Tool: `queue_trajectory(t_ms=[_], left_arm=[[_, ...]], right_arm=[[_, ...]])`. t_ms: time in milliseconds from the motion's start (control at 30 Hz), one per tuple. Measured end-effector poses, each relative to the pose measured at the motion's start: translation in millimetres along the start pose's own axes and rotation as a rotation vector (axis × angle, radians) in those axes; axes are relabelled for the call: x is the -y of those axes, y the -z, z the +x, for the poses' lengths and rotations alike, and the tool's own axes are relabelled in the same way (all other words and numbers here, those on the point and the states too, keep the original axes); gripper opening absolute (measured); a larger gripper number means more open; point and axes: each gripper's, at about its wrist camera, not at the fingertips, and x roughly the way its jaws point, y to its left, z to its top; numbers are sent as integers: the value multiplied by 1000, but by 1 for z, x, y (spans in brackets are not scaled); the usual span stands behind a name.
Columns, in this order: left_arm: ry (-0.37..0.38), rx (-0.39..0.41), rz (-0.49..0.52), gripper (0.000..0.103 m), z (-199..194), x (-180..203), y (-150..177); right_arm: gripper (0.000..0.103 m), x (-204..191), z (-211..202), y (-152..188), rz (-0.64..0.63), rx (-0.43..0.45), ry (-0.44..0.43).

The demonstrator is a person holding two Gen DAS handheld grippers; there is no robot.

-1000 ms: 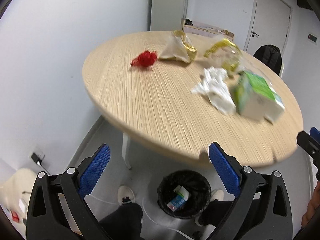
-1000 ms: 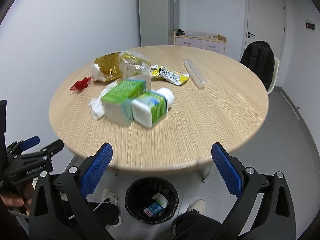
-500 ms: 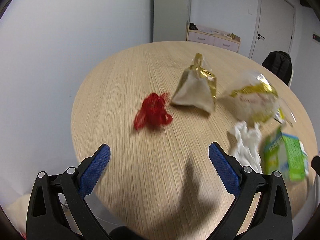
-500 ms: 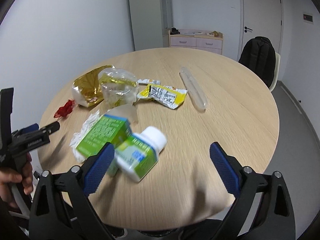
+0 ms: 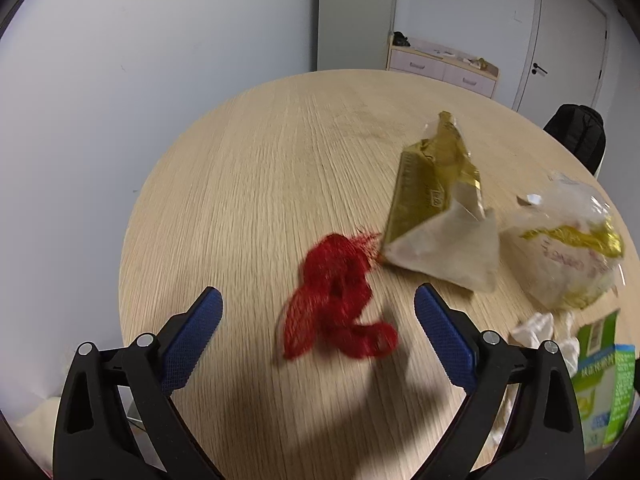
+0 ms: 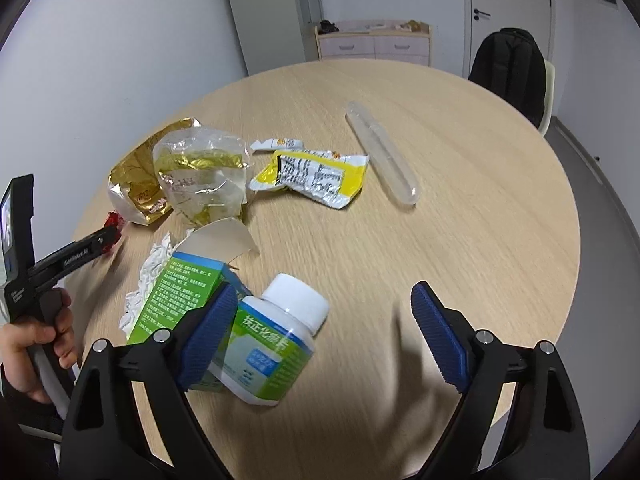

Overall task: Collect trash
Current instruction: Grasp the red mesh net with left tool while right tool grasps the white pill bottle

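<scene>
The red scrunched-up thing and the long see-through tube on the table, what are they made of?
The red thing looks like soft plastic or fabric netting: tiny mesh holes and frayed threads show, though blur hides detail. The tube looks like clear, smooth, probably hard plastic: the wood grain shows through it and light glints along its rounded end.

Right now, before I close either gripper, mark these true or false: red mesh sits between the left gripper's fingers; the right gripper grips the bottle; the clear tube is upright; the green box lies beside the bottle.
1. Red mesh lies between the open left gripper fingers: true.
2. Right gripper grips the white bottle: false, its jaws, just closing, are open.
3. Clear tube stands upright: false, it lies flat.
4. Green box lies beside the bottle: true.
</scene>
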Motion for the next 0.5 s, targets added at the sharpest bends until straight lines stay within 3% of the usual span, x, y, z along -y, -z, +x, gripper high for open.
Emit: queue_trajectory(t_ms=[267, 500], left_arm=[[1, -49, 0, 84, 22, 0, -12], [-18, -52, 25, 58, 26, 5, -11]], right_arm=[[72, -7, 4, 2, 24, -37, 35], [57, -12, 13, 11, 13, -84, 48]])
